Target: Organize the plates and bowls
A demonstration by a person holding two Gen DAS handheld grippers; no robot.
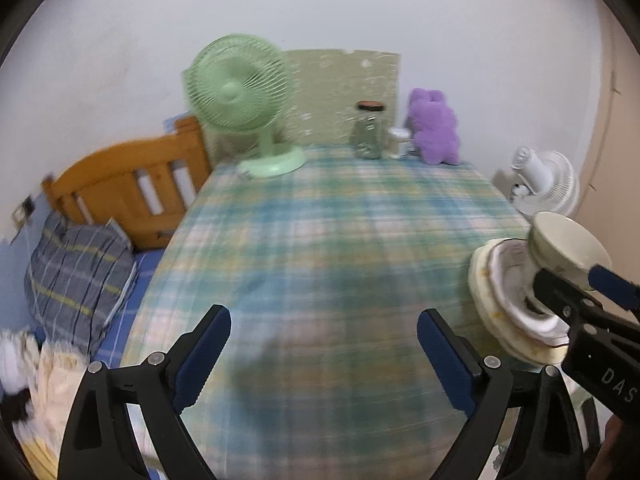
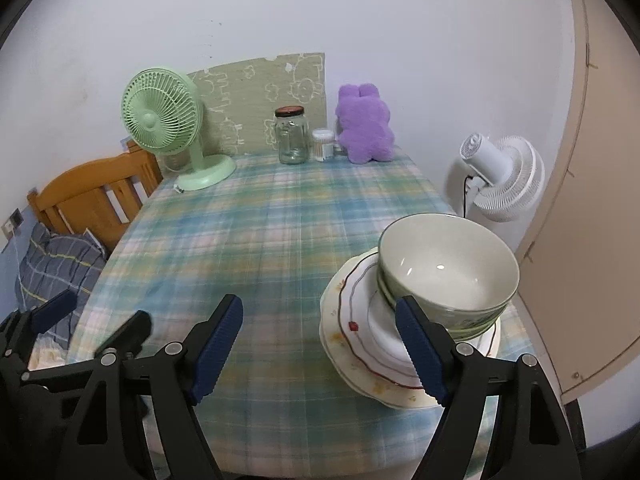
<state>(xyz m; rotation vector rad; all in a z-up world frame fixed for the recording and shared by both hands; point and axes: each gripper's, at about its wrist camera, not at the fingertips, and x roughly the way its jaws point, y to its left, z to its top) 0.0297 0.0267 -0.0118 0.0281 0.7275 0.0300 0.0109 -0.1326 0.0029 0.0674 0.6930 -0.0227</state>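
Now pale green bowl (image 2: pixel 446 276) atop stacked plates (image 2: pixel 360 344), w/ red-rimmed top plate.

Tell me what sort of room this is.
Likely a bedroom in a home: a wooden bed frame with a striped pillow sits beside the plaid-covered table, and a purple plush toy stands at the wall.

Two fans (image 2: pixel 162 118), two stacked bowls (image 2: pixel 448 276), one jar (image 2: pixel 292 136), one plush toy (image 2: pixel 364 124).
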